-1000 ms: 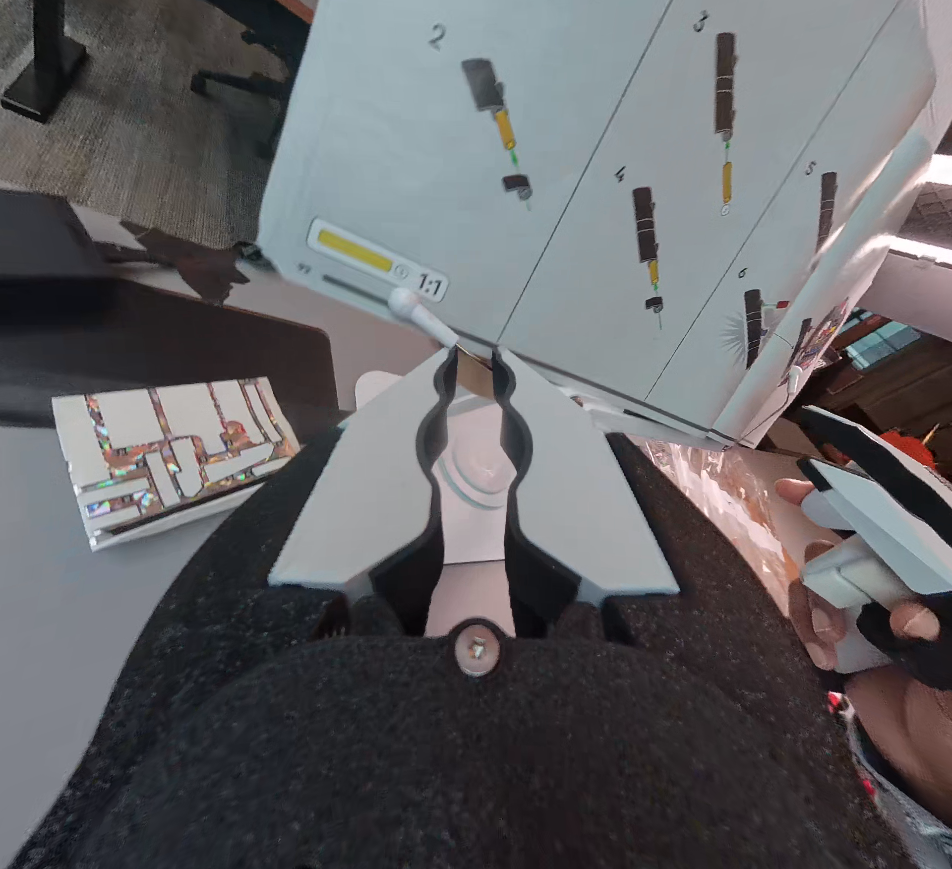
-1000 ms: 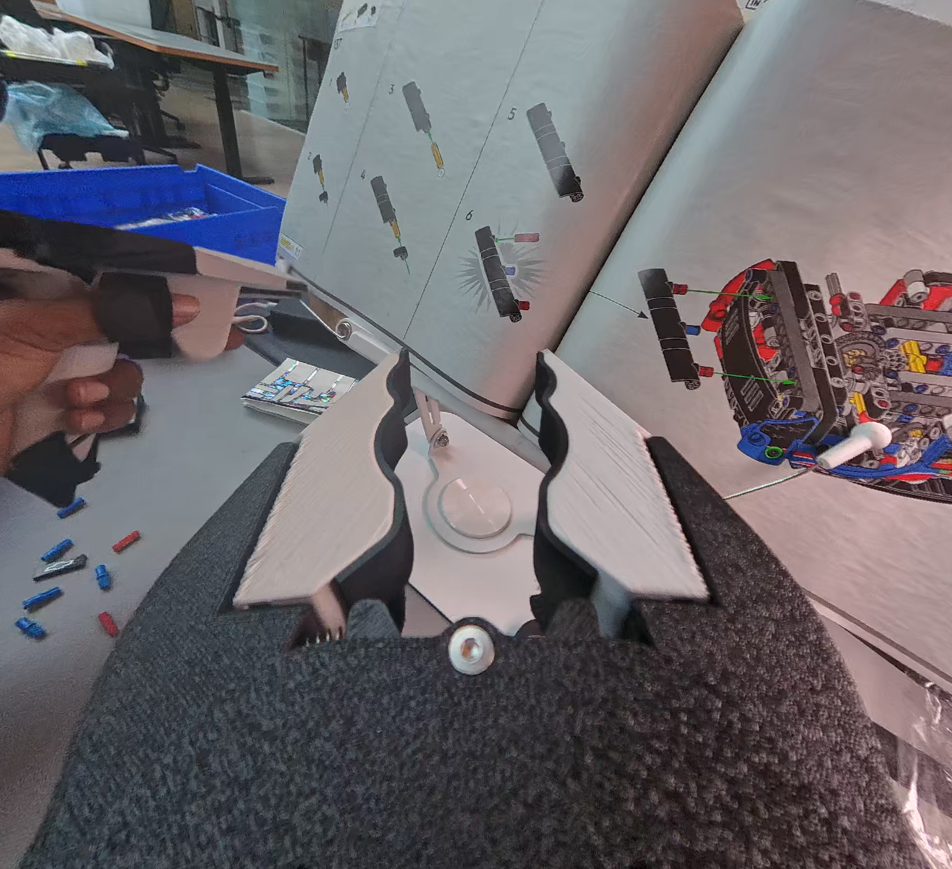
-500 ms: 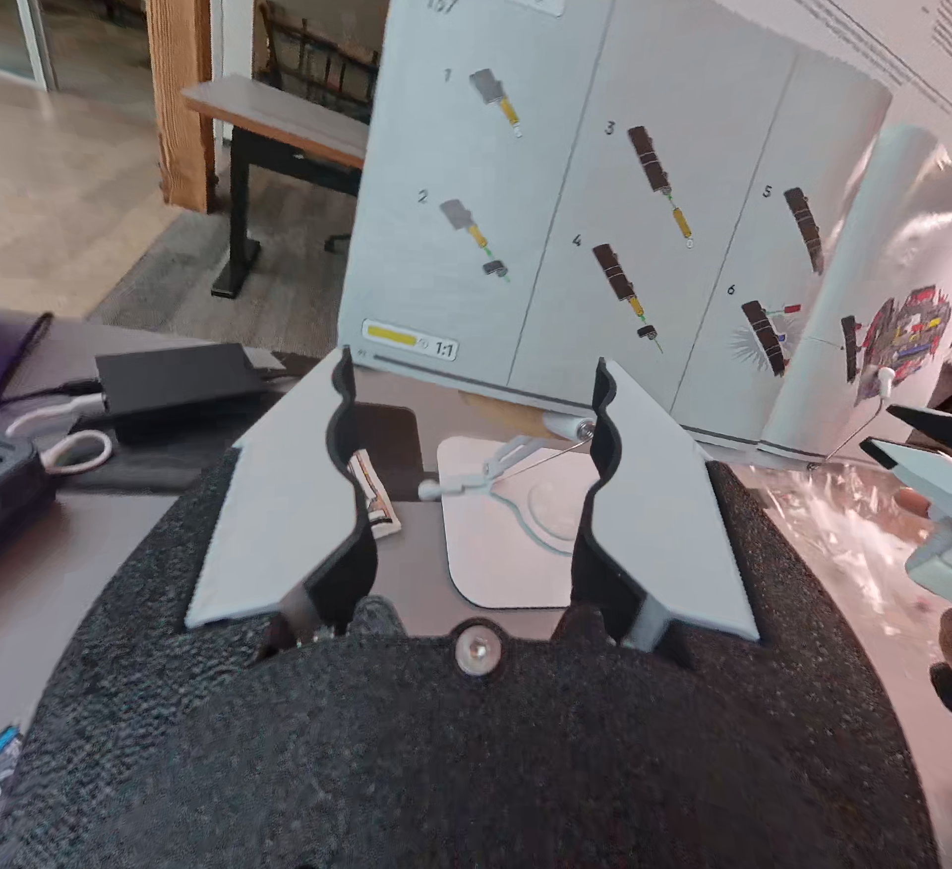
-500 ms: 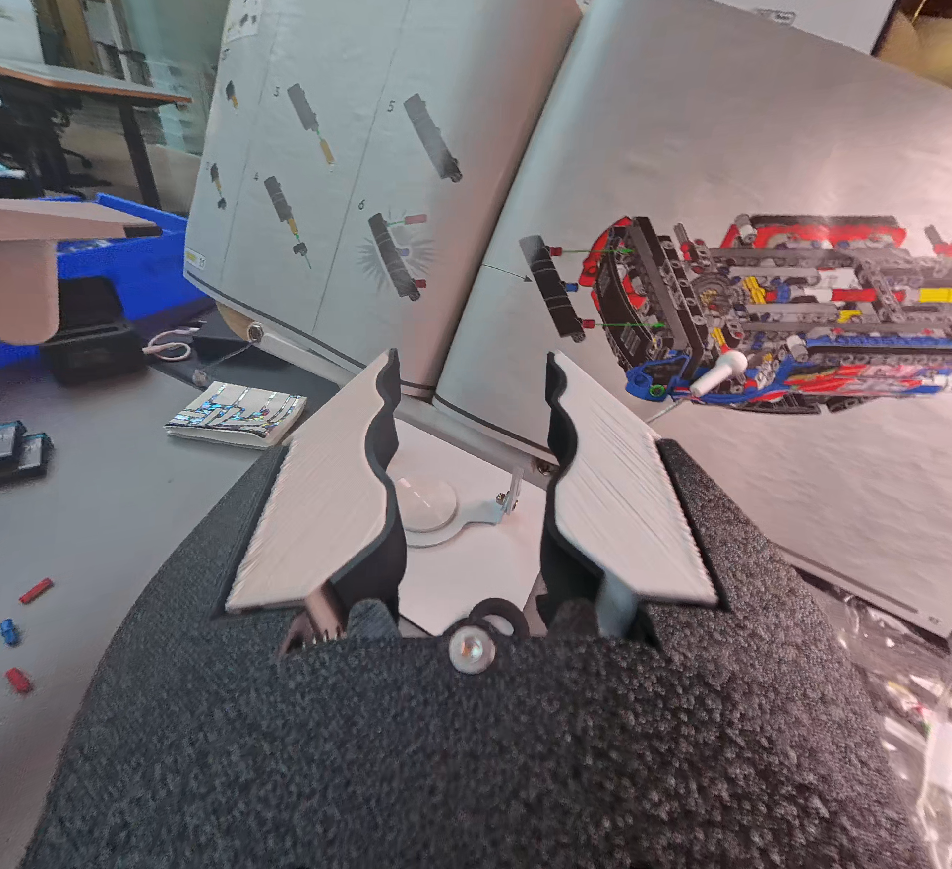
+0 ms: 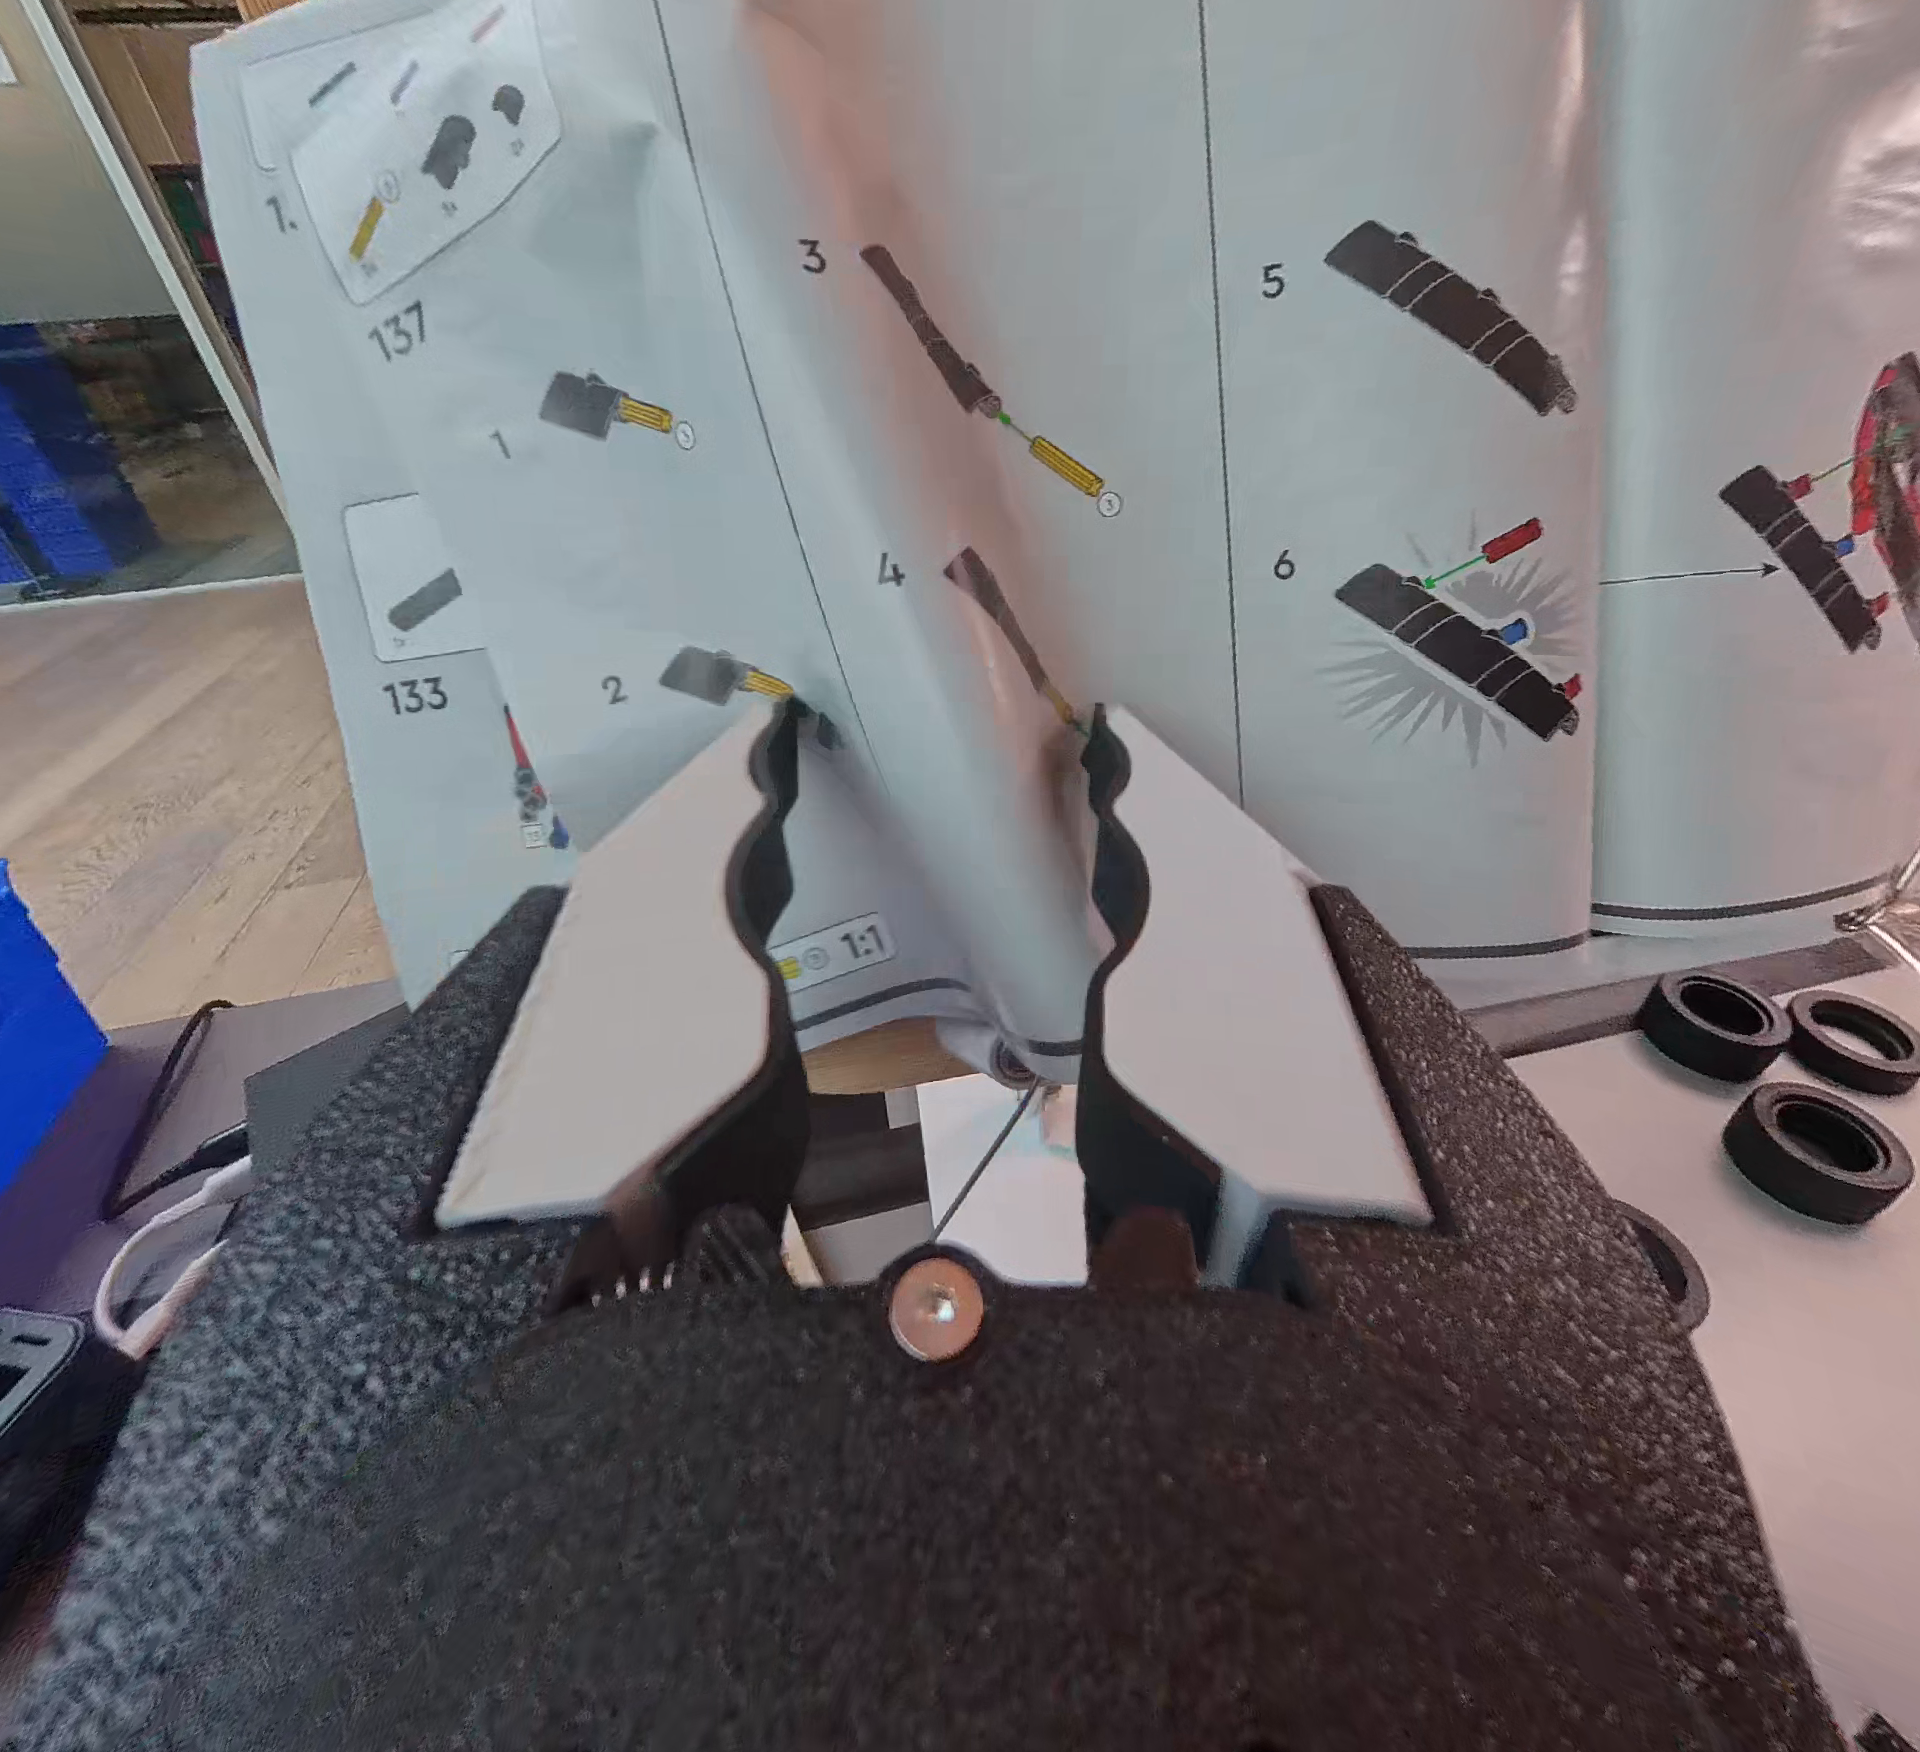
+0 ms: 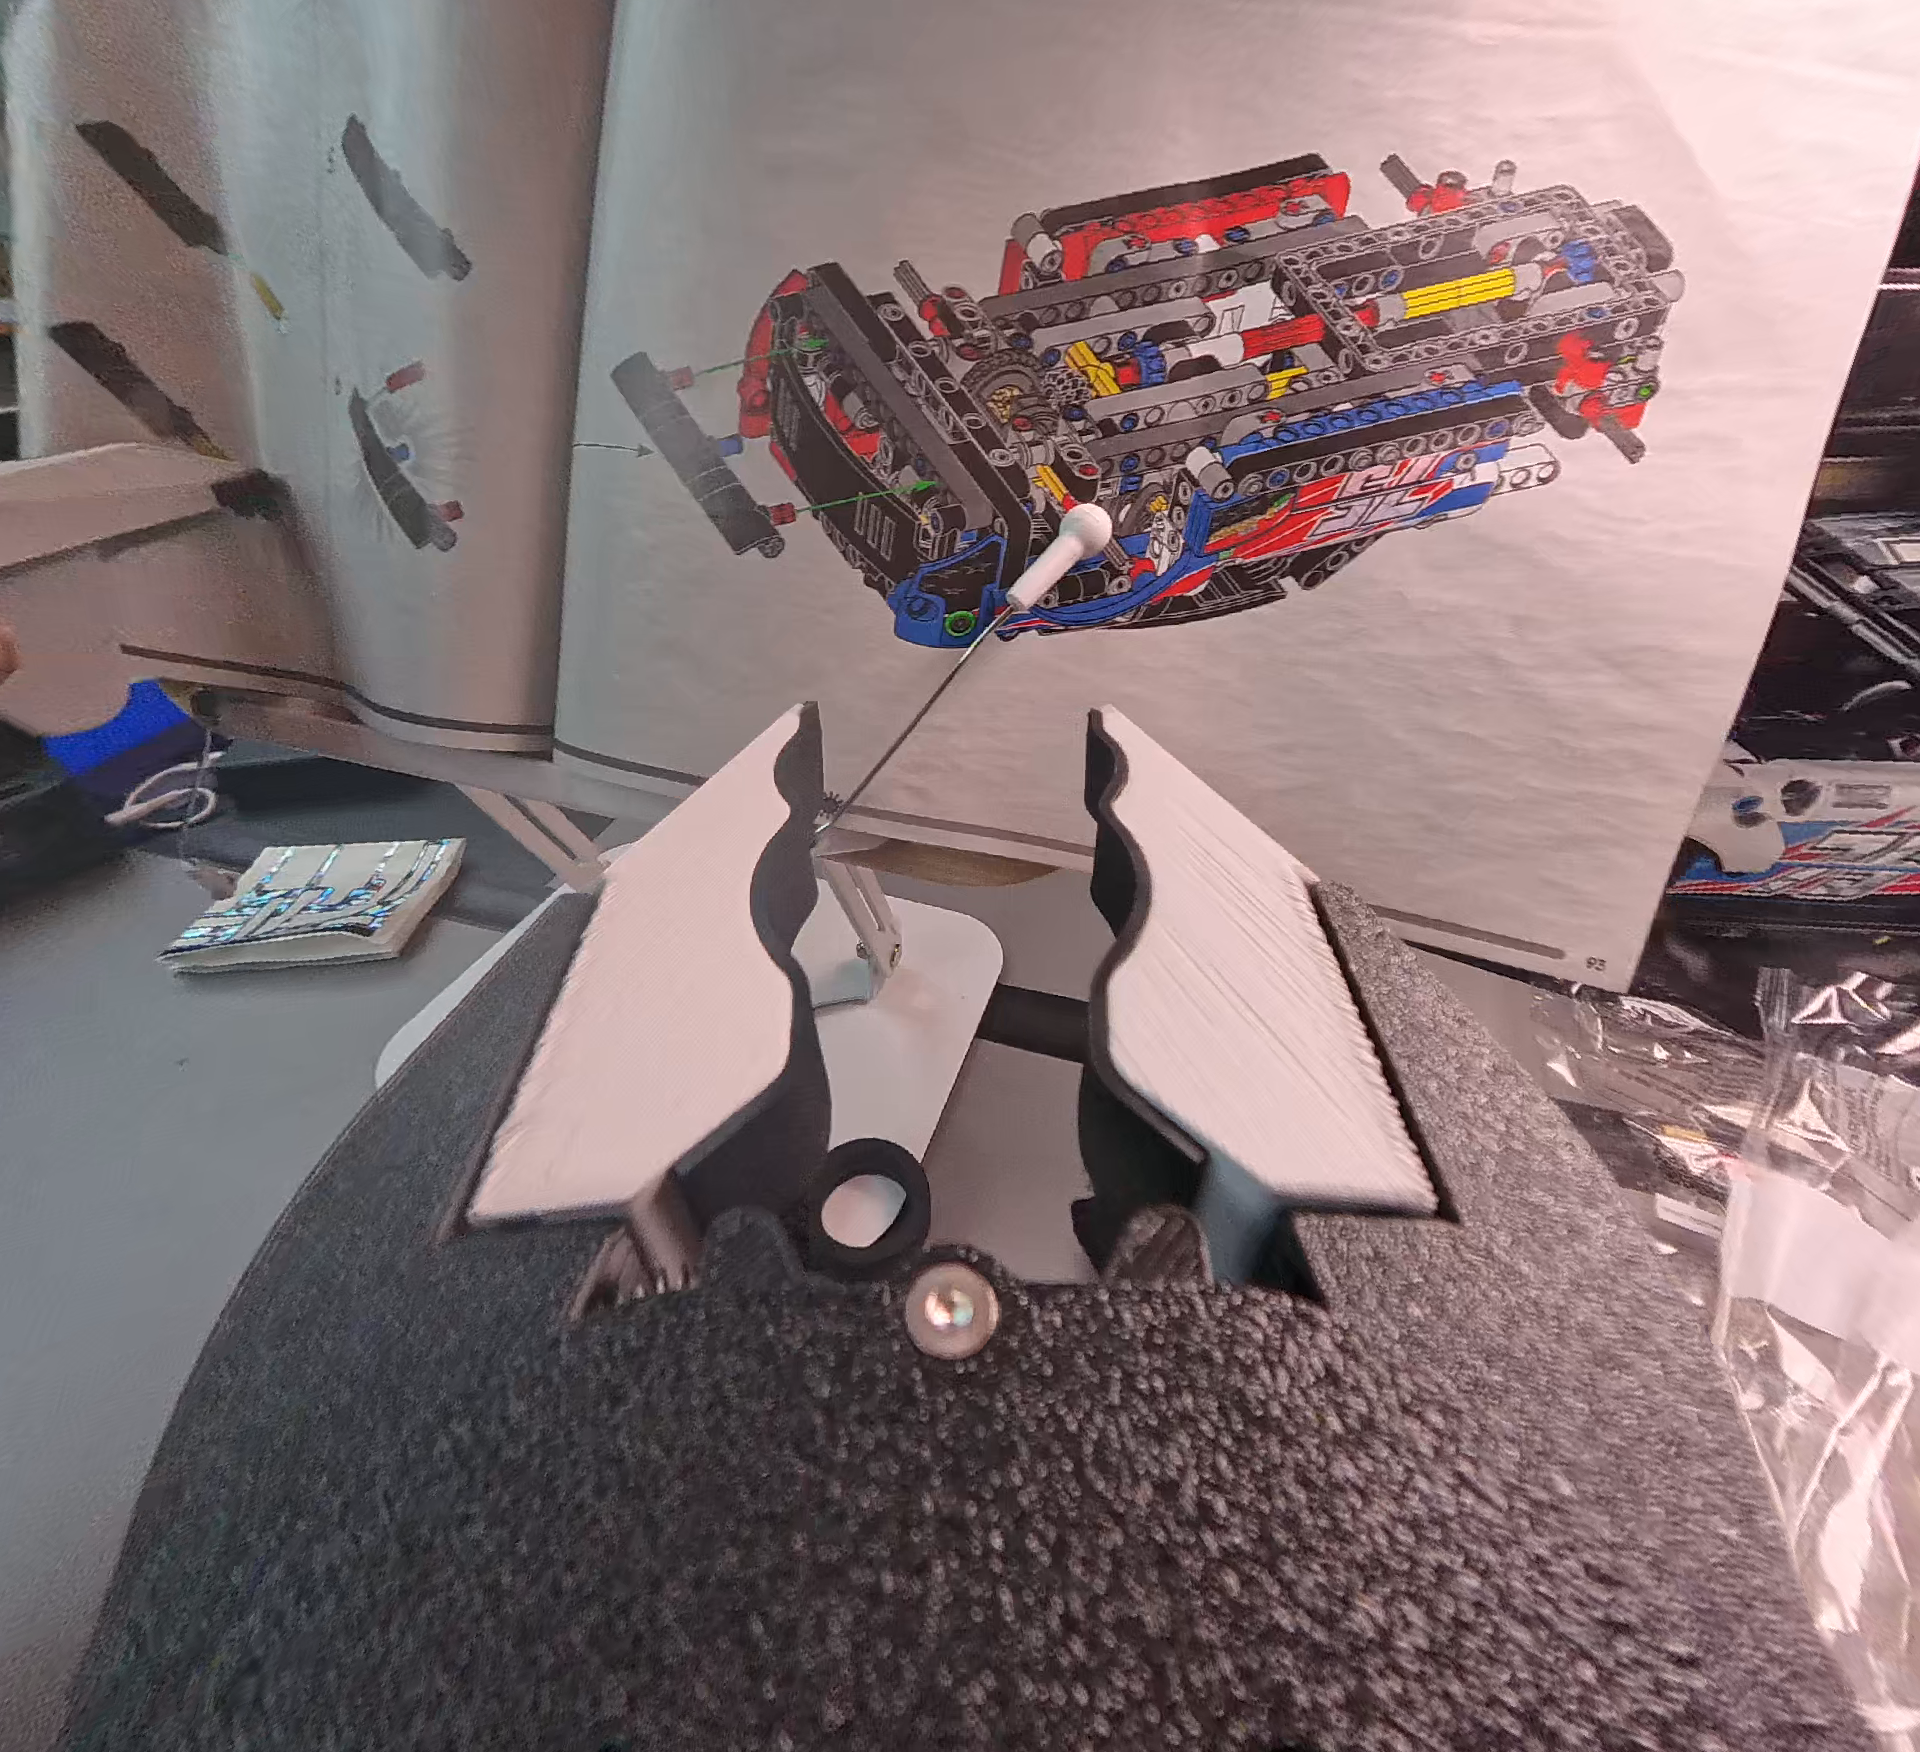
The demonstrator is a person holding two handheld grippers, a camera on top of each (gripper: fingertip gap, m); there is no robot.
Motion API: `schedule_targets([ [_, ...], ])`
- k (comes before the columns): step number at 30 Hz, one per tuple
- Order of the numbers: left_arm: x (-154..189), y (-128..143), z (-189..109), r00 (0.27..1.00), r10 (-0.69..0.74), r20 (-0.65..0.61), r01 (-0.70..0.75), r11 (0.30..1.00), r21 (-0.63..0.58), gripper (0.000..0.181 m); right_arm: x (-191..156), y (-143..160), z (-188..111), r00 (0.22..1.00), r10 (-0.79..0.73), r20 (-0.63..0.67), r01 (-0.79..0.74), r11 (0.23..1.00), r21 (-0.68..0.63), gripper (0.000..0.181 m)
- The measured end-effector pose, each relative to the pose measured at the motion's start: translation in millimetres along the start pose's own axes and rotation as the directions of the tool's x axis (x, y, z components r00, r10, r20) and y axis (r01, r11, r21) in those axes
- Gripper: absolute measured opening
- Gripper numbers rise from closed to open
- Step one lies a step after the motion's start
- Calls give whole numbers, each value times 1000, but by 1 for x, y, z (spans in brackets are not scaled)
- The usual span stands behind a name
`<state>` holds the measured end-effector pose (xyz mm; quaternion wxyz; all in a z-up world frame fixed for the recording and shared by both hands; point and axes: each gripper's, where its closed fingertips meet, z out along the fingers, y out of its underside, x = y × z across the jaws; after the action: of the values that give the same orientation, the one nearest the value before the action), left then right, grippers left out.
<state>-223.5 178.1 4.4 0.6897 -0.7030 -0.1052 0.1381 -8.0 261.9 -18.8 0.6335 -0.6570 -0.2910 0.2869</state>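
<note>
An open instruction booklet (image 5: 1351,455) stands on a white stand (image 6: 914,1006). In the left wrist view its left page (image 5: 935,559) bulges forward, blurred, and its lower part lies between my left gripper's (image 5: 943,731) open fingers. Whether the fingers touch the page I cannot tell. The left gripper also shows at the left edge of the right wrist view (image 6: 244,497), against that page. My right gripper (image 6: 951,720) is open and empty, in front of the right page (image 6: 1247,663). A white-tipped wire page holder (image 6: 1070,539) rests on that page. A black tyre (image 6: 873,1219) lies between the right fingers' bases.
Three black tyres (image 5: 1766,1068) lie on the table right of the stand. A shiny sticker sheet (image 6: 312,902) lies to the left. Clear plastic bags (image 6: 1818,1131) are at the right. A blue bin (image 5: 42,1006) and cables (image 5: 156,1255) are at the far left.
My left gripper went from nearly shut to open and moved in on the left page, which now bulges loose. My right gripper swung right to face the right page, still open.
</note>
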Motion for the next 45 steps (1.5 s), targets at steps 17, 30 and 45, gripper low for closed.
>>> schedule_targets([
  [17, 33, -48, -34, 990, -71, -124, 88, 987, 136, 36, -5, -1, 14, 1000, 3, 5, -3, 1000, 9, 46],
  [30, 62, -61, -63, 970, -59, -236, 110, 972, 208, 32, -3, 1, 20, 1000, -1, 1, 1, 1000, 21, 6],
  [45, 156, -72, -83, 795, -161, -585, 227, 973, 41, 36, 12, 51, -2, 785, 615, 80, -612, 789, -56, 16],
])
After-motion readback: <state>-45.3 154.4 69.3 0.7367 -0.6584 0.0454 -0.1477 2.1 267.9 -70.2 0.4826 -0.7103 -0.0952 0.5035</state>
